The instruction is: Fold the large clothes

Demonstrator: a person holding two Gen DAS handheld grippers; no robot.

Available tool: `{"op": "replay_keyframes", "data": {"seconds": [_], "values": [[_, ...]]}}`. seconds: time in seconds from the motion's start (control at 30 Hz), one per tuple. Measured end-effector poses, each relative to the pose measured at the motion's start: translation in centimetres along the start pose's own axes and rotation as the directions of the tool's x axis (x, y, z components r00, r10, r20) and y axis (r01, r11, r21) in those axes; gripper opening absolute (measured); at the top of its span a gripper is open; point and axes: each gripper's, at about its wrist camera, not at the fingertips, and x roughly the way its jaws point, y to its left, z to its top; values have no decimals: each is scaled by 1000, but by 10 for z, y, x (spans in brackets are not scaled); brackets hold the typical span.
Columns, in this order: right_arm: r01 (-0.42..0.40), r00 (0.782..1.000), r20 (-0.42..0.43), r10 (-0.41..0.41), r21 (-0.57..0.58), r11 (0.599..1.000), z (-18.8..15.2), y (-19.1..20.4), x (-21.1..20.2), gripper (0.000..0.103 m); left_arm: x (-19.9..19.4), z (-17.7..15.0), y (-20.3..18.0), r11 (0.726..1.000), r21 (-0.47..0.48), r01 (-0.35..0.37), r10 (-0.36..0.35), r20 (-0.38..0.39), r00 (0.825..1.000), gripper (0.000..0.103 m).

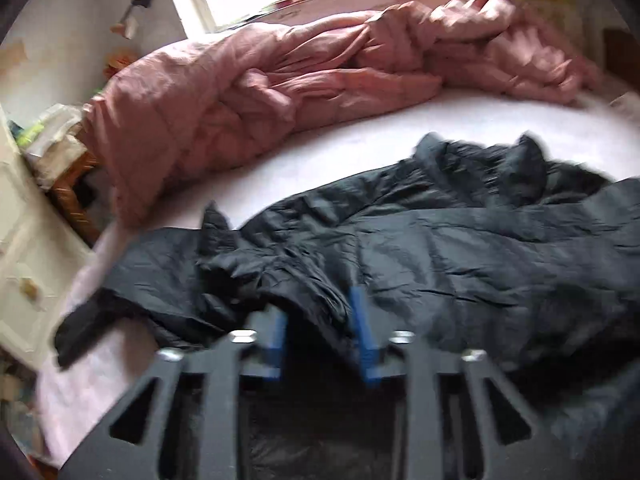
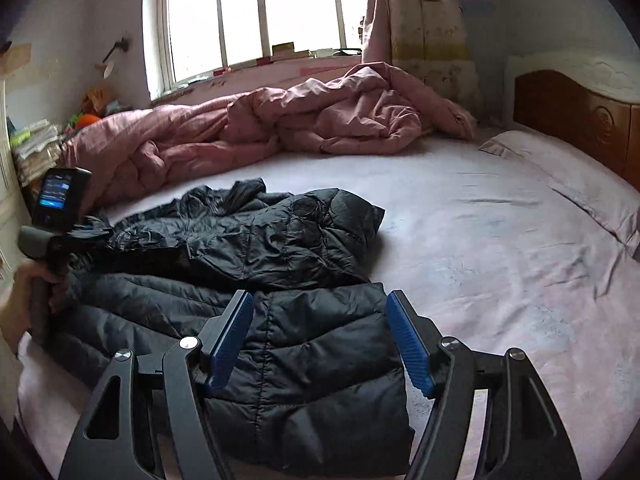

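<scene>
folding underway, early stage: black puffer jacket (image 2: 280,320) spread on pink bed sheet (image 2: 480,240), one sleeve or side laid across the body; rest unfolded. left gripper (image 1: 320,312) part-open, rumpled cloth betw. pads, grip unclear (blurred). right gripper (image 2: 320,340) wide, empty, over the hem. pink quilt (image 2: 280,120) heaped behind. jacket's near edge cut off.

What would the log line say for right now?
task: fold jacket | left tongs: at crumpled fold, grip unclear | right tongs: open above jacket | jacket: lying on bed
</scene>
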Motion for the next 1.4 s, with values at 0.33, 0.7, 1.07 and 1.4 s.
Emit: {"op": "replay_keyframes", "data": {"seconds": [0.33,0.7,1.07,1.4], "values": [[28,999,-22,-28,-9,1000,0,6,15,71,35,22,40,996,65,65,-56,-135,989,81],[45,999,-6,-45,-4,999,3,0,8,71,65,5,73,997,63,-38,45,-107,993,63],[36,999,-1,-36,-6,999,-2,9,11,71,-53,-22,152,985,-59,163,-151,161,975,67],[16,1000,19,-16,-14,1000,-18,33,13,71,-30,-63,226,954,-191,233,-201,172,964,83]]}}
